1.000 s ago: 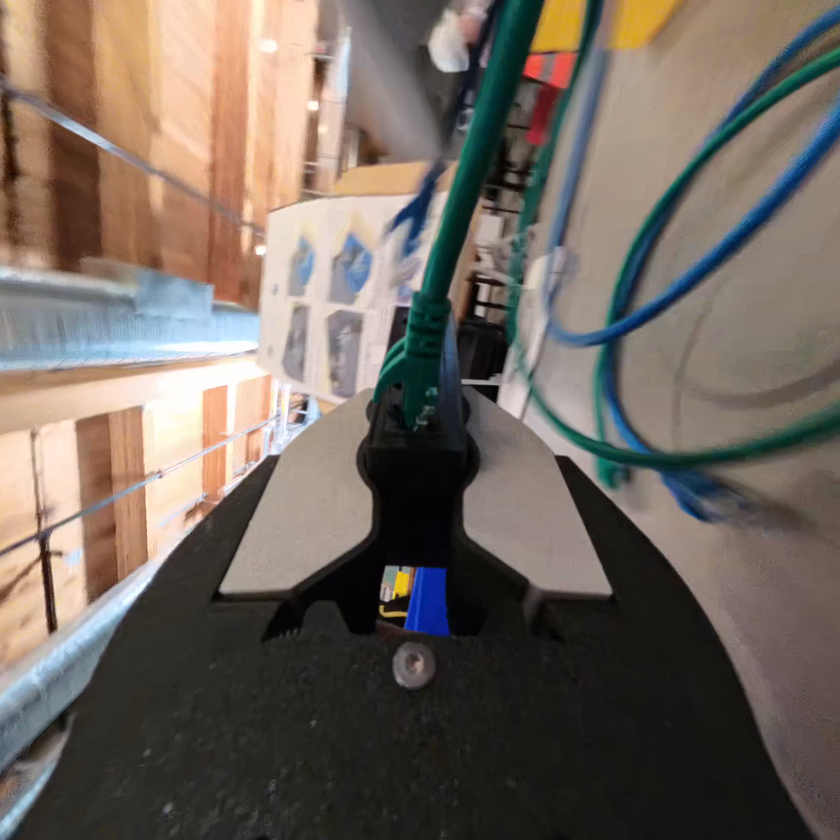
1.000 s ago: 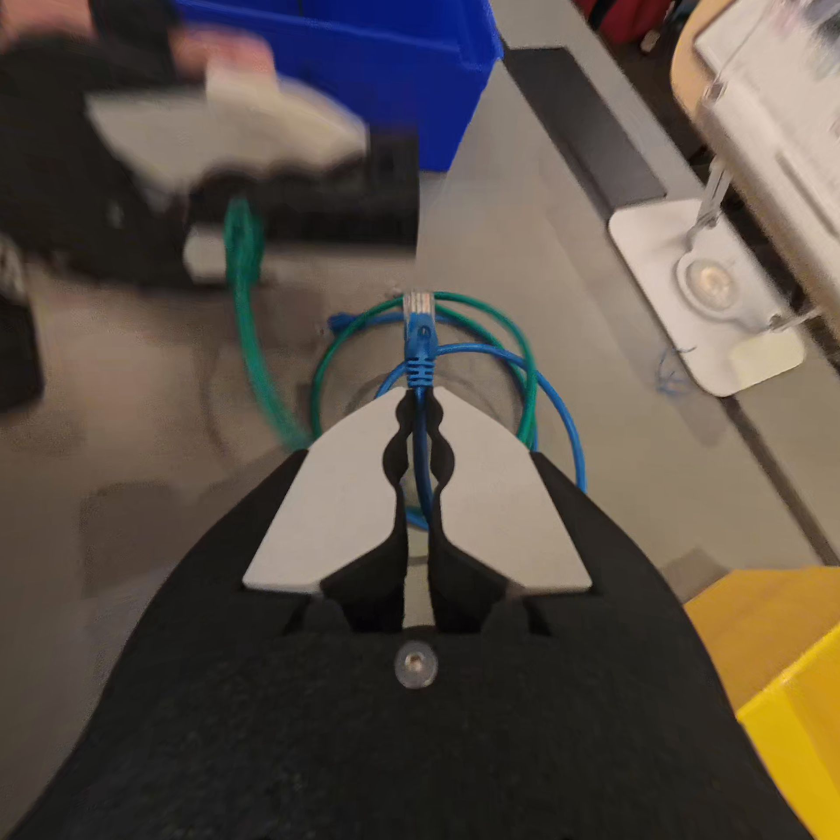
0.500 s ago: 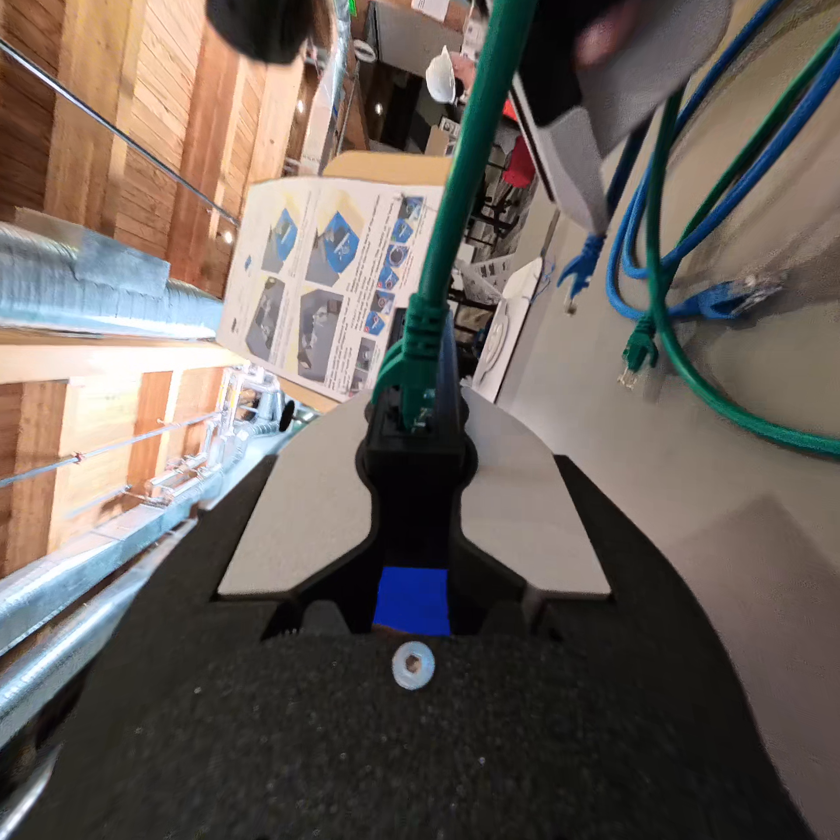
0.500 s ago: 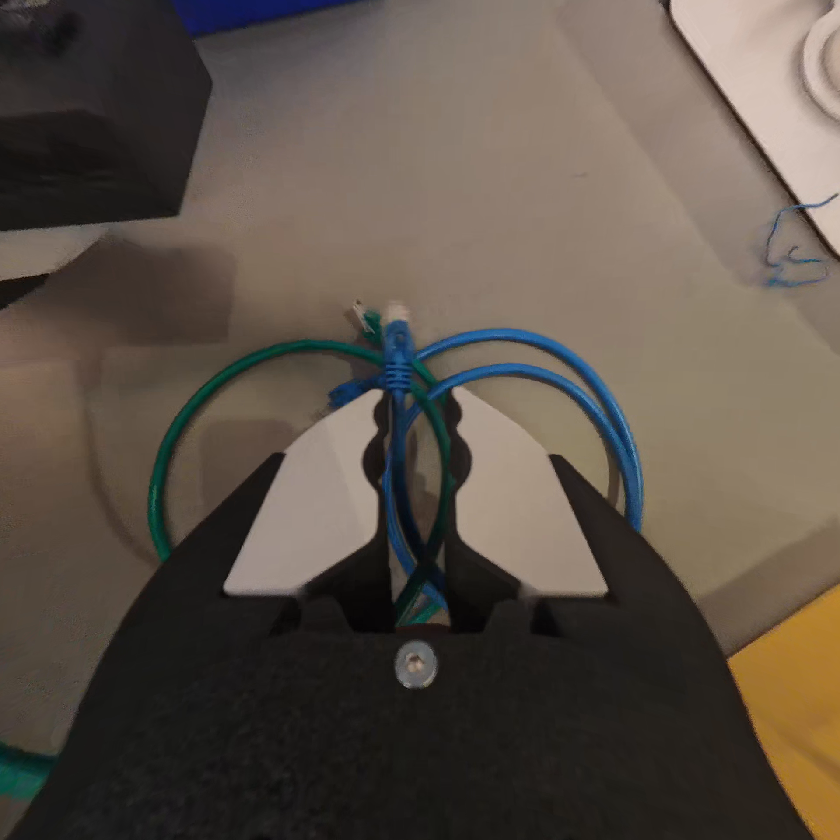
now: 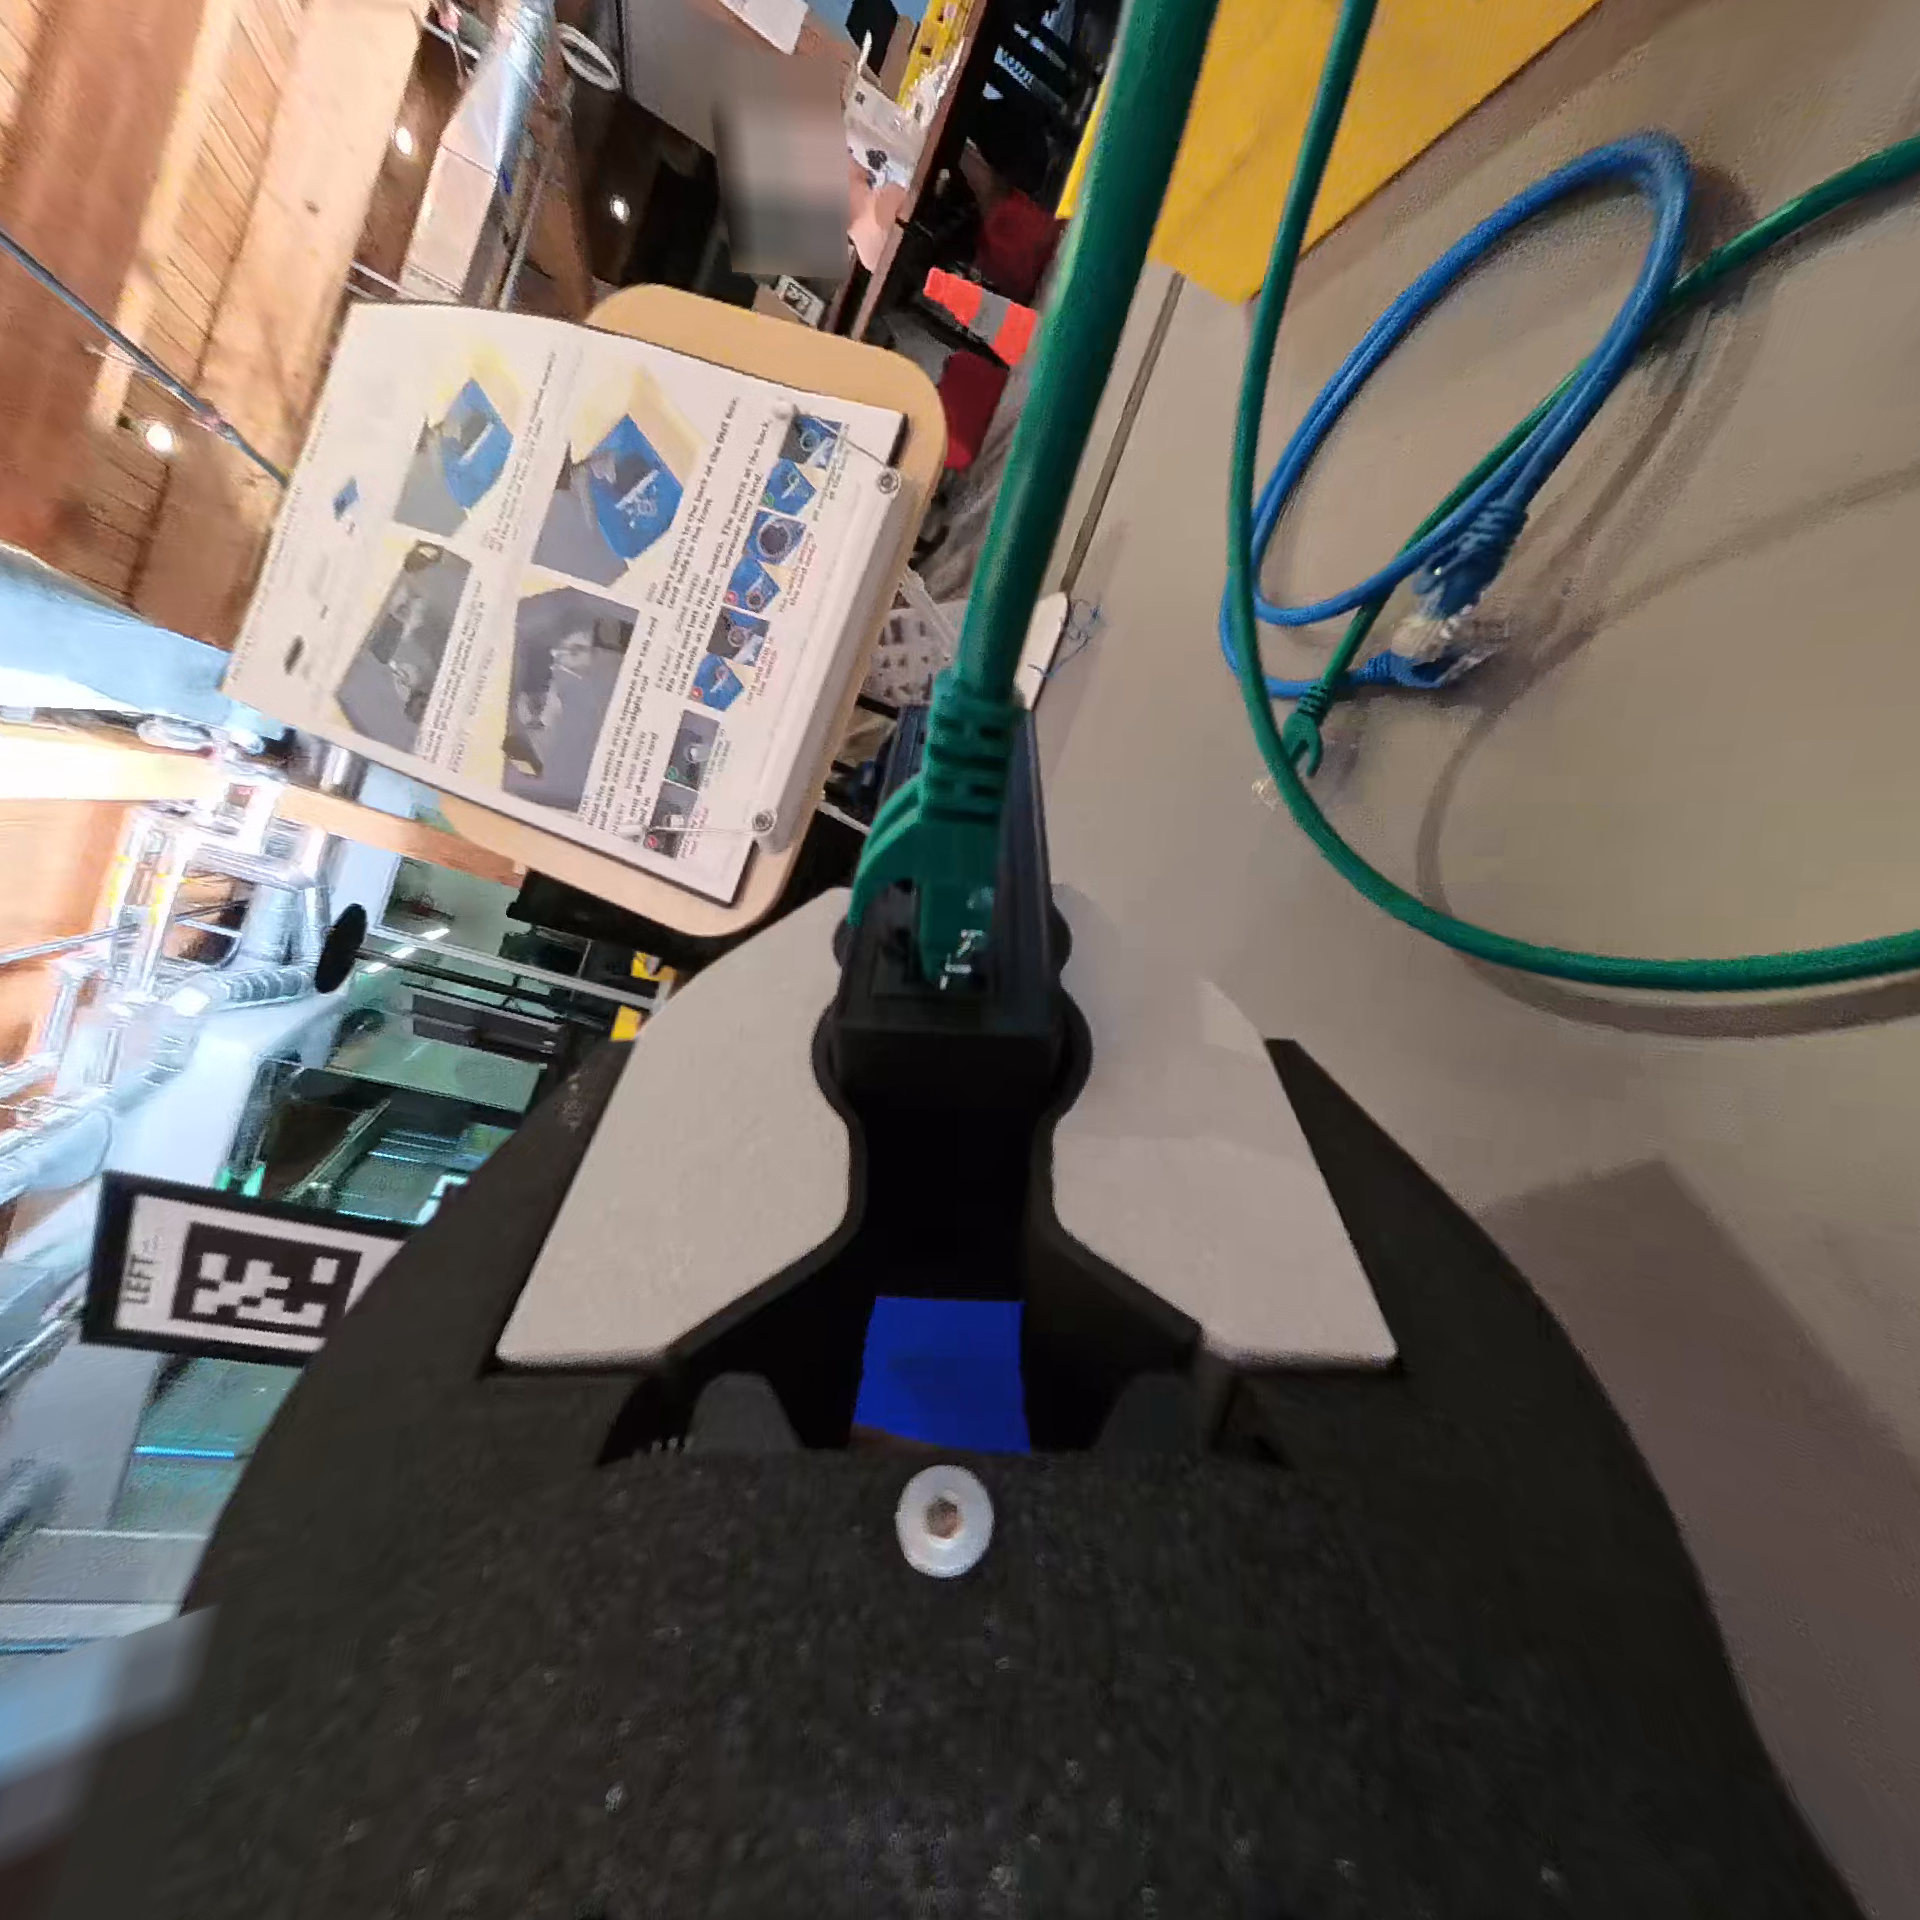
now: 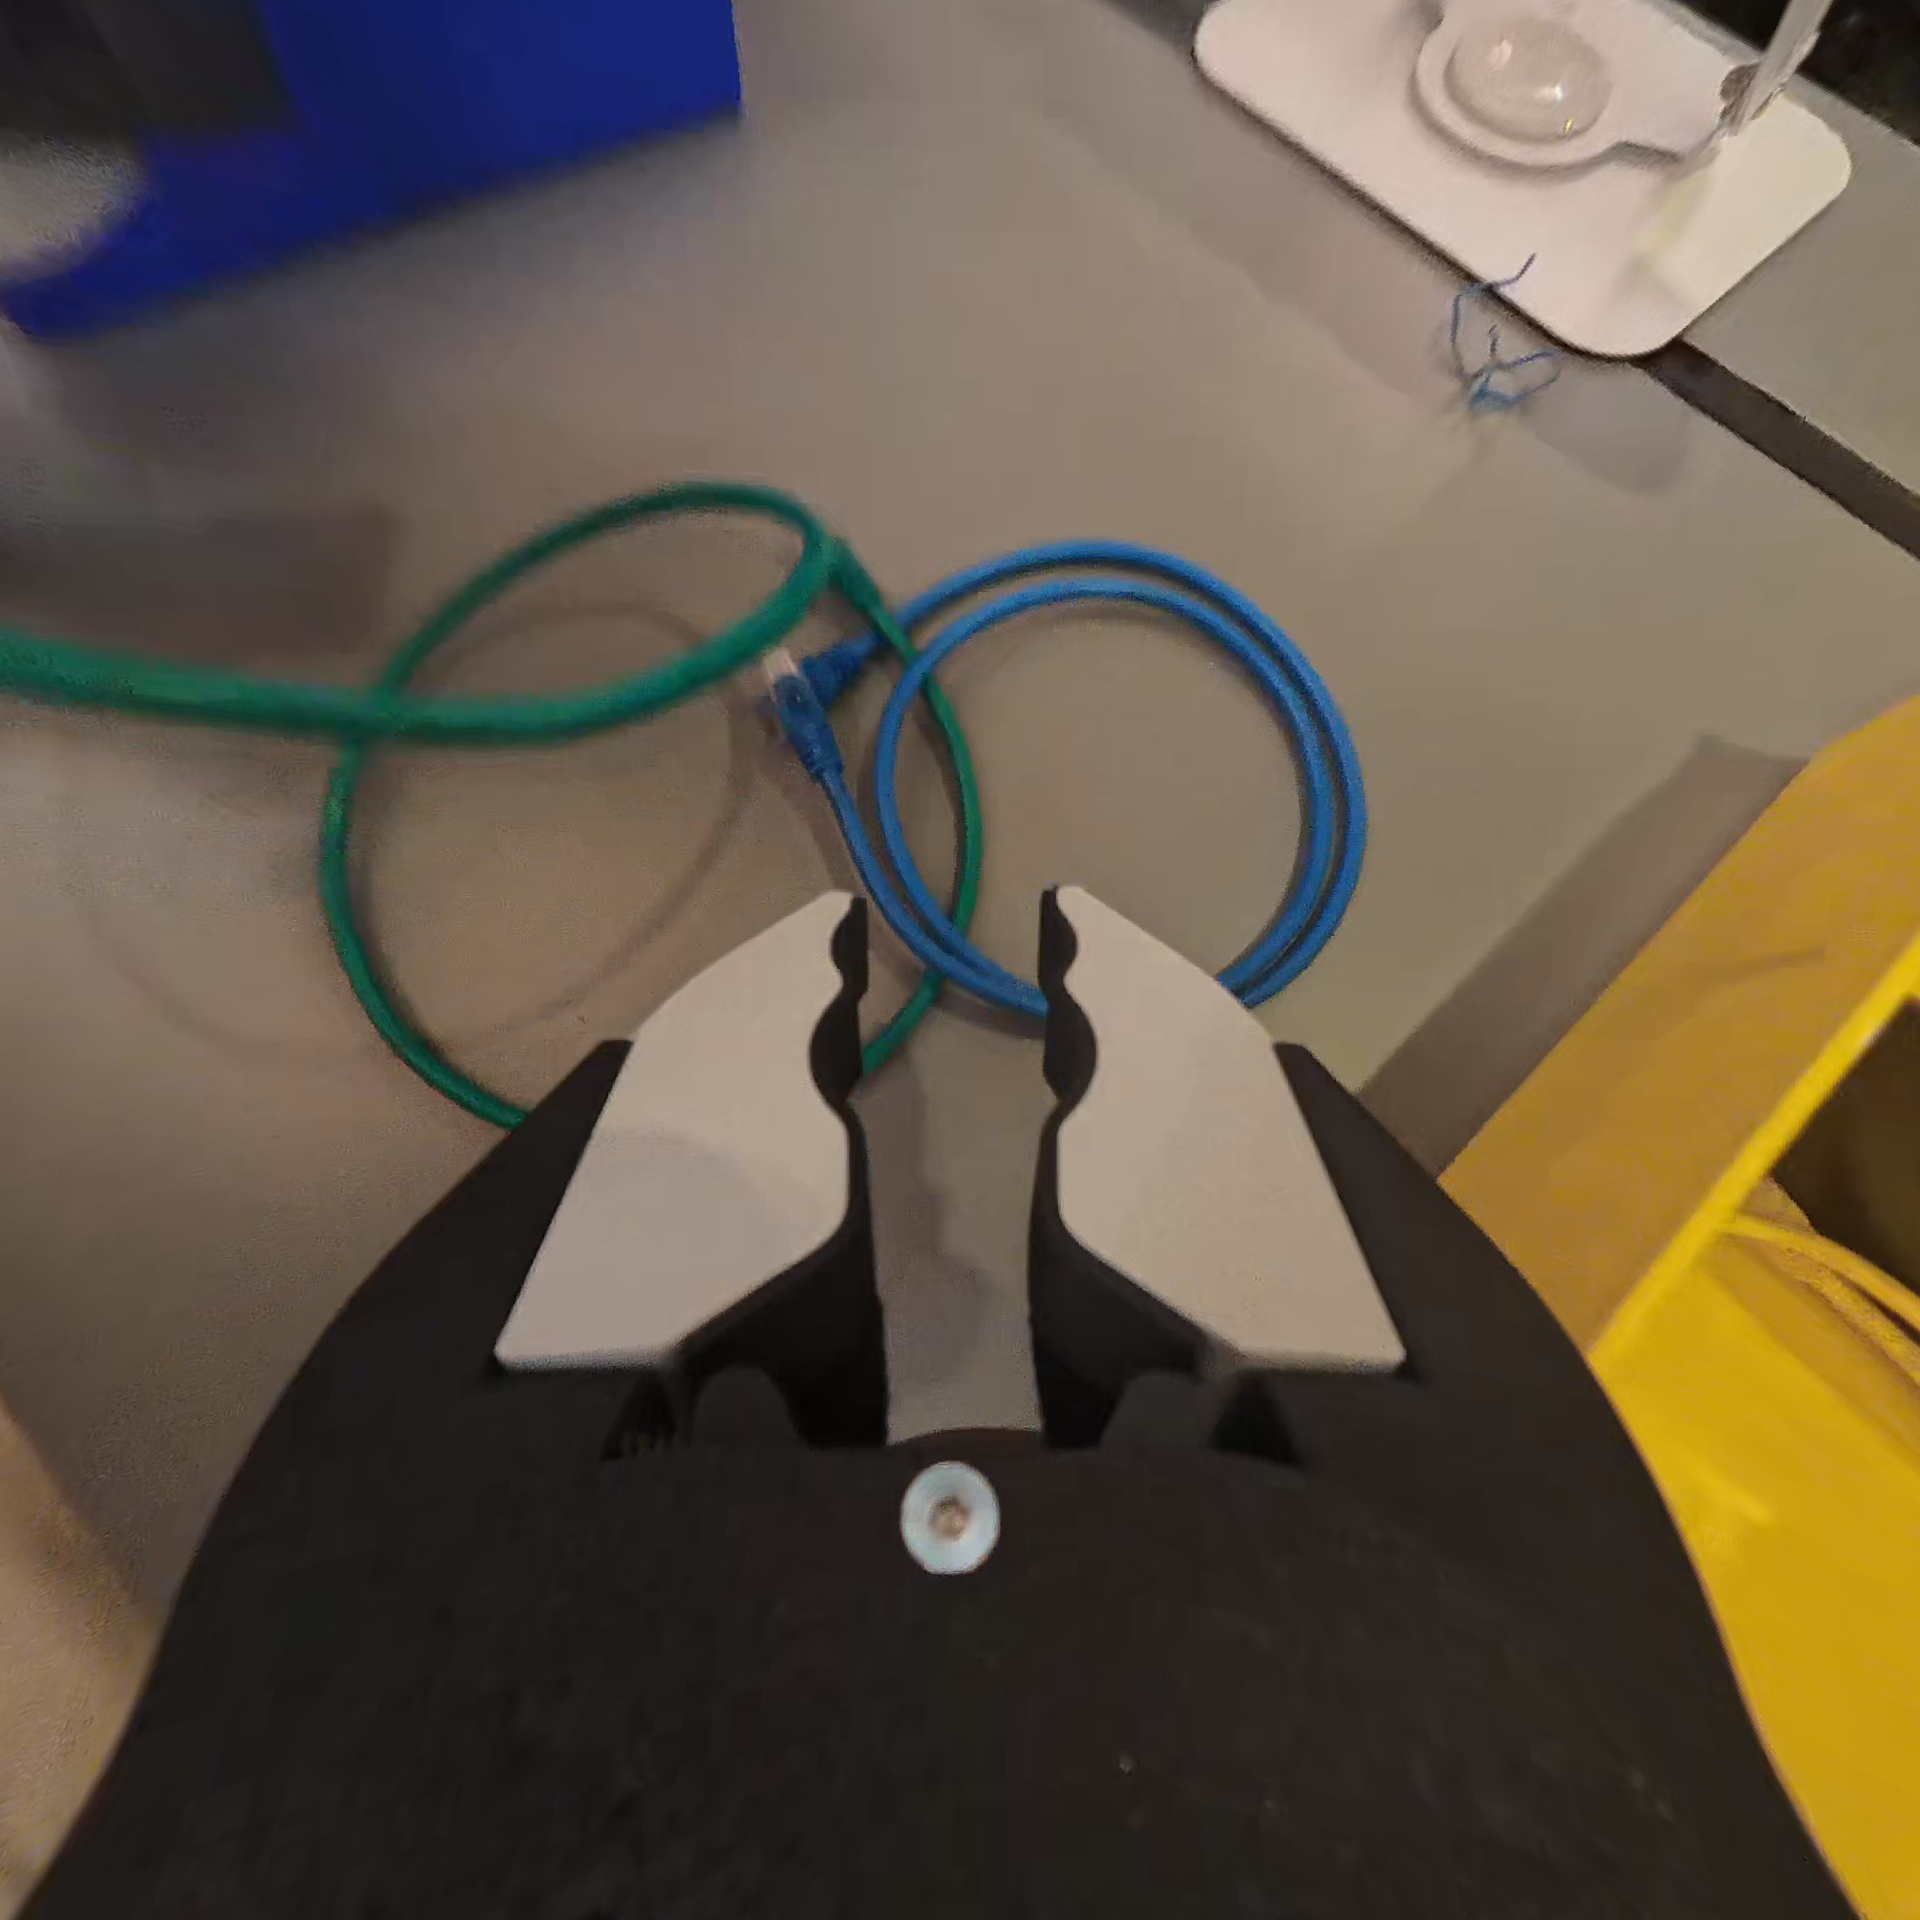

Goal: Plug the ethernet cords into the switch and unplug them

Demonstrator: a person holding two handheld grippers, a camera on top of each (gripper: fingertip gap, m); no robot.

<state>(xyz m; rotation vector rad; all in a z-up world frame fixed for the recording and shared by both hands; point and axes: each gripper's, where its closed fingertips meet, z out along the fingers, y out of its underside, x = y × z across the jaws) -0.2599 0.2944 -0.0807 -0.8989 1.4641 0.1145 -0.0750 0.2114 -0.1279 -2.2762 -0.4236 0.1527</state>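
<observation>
The left gripper is closed on the black switch, which sits clamped between the two grey fingers and is lifted clear of the grey table. One end of the green cord is seated in a port on the exposed face of the switch; its boot stands just above the port, and the cable runs up and out of the top of the left wrist view. The rest of the green cord lies in a loose loop on the table. The blue cord lies coiled on the table beside it, touching and crossing the green loop, with both of its plugs free; one blue plug rests at the point where the two loops meet. The right gripper is partly open, jaws apart with a clear gap between them, and holds nothing; it hangs above the near side of the blue coil. A blue bin stands at the far left of the table, a yellow bin at the right edge, and a white stand base at the far right. An instruction sheet on a board stands beyond the table in the left wrist view.
</observation>
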